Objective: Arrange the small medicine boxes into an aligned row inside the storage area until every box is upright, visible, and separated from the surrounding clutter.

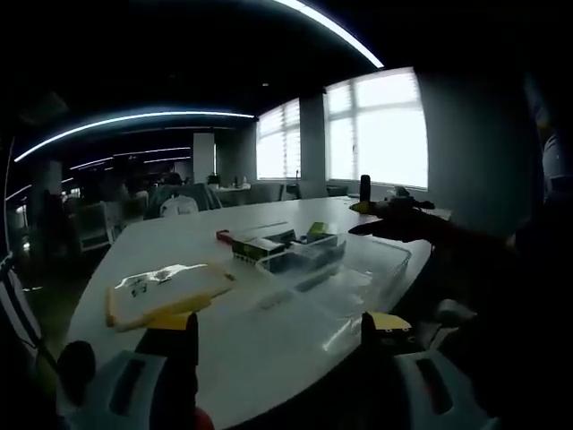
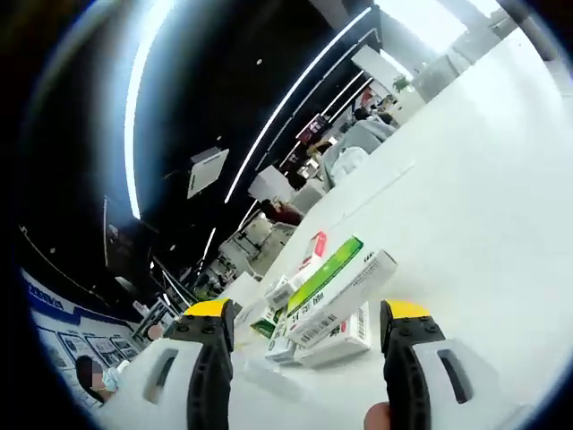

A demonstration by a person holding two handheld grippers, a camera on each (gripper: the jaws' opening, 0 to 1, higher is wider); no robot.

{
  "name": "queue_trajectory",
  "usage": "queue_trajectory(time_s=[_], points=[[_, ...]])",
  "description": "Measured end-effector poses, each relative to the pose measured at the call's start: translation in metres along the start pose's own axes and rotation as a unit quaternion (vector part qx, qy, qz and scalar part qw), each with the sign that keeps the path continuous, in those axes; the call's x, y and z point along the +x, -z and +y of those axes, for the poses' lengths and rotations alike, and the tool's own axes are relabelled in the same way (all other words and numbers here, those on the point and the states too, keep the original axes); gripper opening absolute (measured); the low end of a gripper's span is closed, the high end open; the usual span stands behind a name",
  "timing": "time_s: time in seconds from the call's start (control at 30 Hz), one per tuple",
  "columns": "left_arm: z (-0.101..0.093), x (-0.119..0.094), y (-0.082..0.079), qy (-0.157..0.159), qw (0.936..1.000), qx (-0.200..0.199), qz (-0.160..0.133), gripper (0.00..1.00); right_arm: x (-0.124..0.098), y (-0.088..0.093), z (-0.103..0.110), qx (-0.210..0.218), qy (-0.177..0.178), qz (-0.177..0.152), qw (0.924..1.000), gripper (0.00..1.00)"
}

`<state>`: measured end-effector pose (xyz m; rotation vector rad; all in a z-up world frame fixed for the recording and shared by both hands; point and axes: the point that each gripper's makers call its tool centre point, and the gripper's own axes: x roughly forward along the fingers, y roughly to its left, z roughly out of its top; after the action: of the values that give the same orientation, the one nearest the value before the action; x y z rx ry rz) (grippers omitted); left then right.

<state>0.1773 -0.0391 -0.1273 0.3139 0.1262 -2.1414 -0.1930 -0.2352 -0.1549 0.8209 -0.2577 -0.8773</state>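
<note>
Several small medicine boxes point(image 1: 279, 247) lie in a loose heap on the white table point(image 1: 197, 242), at the near-left rim of a clear plastic bin point(image 1: 363, 269). My left gripper point(image 1: 279, 333) is open, held back from the table's near edge, with nothing between its yellow-tipped jaws. My right gripper point(image 1: 387, 219) reaches in from the right, just beyond the bin. In the right gripper view a green-and-white box point(image 2: 333, 273) leans across other boxes, a red-and-white box point(image 2: 310, 254) behind it. My right gripper point(image 2: 309, 324) is open, close in front of the heap and apart from it.
A flat yellow-edged board point(image 1: 161, 292) with a shiny sheet lies on the table left of the boxes. A person's dark sleeve point(image 1: 501, 269) covers the right side. Chairs and desks stand behind the table, with bright windows point(image 1: 376, 125) beyond.
</note>
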Motion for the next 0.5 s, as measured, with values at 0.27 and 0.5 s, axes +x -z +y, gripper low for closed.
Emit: queue_trajectory(time_s=[0.27, 0.5], points=[[-0.002, 0.001, 0.002, 0.003, 1.0, 0.0, 0.001, 0.75, 0.011, 0.005, -0.004, 0.018, 0.012, 0.008, 0.9997, 0.6], [-0.001, 0.001, 0.004, 0.001, 1.0, 0.0, 0.003, 0.75, 0.021, 0.009, -0.011, 0.029, 0.026, 0.023, 0.999, 0.57]])
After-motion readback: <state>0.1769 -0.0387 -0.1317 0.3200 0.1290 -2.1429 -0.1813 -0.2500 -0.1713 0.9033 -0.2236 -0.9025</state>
